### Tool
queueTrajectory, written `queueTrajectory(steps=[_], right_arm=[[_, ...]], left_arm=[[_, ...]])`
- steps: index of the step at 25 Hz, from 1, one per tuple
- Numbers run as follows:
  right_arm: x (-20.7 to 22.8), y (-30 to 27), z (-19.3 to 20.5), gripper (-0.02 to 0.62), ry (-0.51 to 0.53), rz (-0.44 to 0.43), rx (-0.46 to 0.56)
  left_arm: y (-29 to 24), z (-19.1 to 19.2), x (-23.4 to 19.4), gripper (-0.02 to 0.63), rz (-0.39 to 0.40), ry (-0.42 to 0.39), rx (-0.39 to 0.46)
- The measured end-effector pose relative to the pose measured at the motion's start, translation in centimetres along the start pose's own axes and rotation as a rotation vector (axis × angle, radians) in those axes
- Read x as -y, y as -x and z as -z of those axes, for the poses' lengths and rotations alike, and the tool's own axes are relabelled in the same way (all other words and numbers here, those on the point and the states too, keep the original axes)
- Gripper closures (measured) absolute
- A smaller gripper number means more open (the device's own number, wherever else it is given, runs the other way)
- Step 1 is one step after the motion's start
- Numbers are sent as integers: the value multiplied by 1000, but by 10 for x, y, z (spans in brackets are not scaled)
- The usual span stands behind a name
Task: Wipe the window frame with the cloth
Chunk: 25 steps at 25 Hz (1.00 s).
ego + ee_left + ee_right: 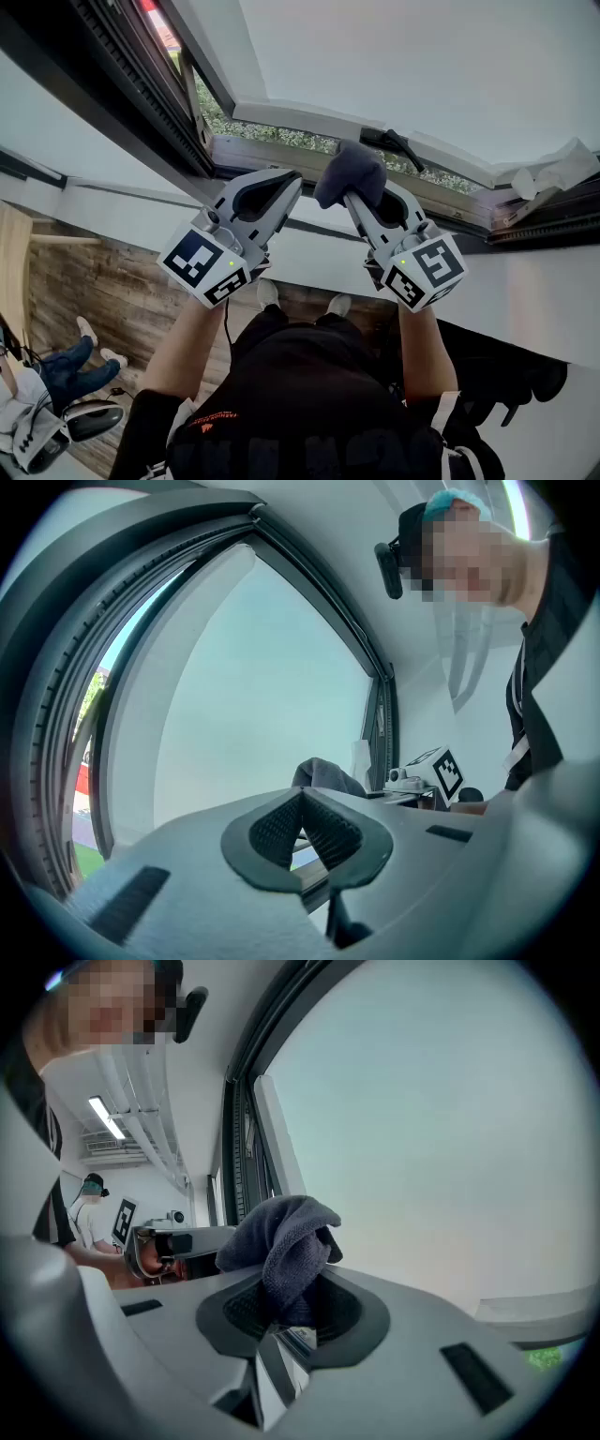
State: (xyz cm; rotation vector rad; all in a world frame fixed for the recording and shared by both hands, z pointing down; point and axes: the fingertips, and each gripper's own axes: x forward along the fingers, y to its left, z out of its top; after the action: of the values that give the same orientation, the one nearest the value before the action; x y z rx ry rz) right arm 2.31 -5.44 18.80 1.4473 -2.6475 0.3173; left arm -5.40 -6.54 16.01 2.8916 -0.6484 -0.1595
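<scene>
A dark grey-blue cloth (349,173) is bunched up and clamped in my right gripper (356,195), held up just below the white window frame (309,120) and left of its black handle (394,142). The right gripper view shows the cloth (281,1241) spilling out above the jaws, with the pane behind it. Beside it on the left, my left gripper (286,183) is shut with nothing in it. In the left gripper view its pads (281,822) meet at the tip, and the cloth (323,775) shows just beyond them.
The dark outer frame with its seals (141,84) runs up at the left. A crumpled white sheet (553,169) lies on the sill at the right. Below are a wooden floor (122,291) and a seated person's legs (66,370) at the lower left.
</scene>
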Motion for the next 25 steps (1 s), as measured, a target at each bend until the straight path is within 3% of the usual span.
queueTrajectory(steps=[9, 25], right_arm=[[3, -16, 15, 514, -32, -7, -16], [-46, -132, 78, 514, -50, -77, -171]], left_arm=[[7, 15, -14, 586, -35, 14, -6], [94, 65, -93, 586, -192, 92, -52]])
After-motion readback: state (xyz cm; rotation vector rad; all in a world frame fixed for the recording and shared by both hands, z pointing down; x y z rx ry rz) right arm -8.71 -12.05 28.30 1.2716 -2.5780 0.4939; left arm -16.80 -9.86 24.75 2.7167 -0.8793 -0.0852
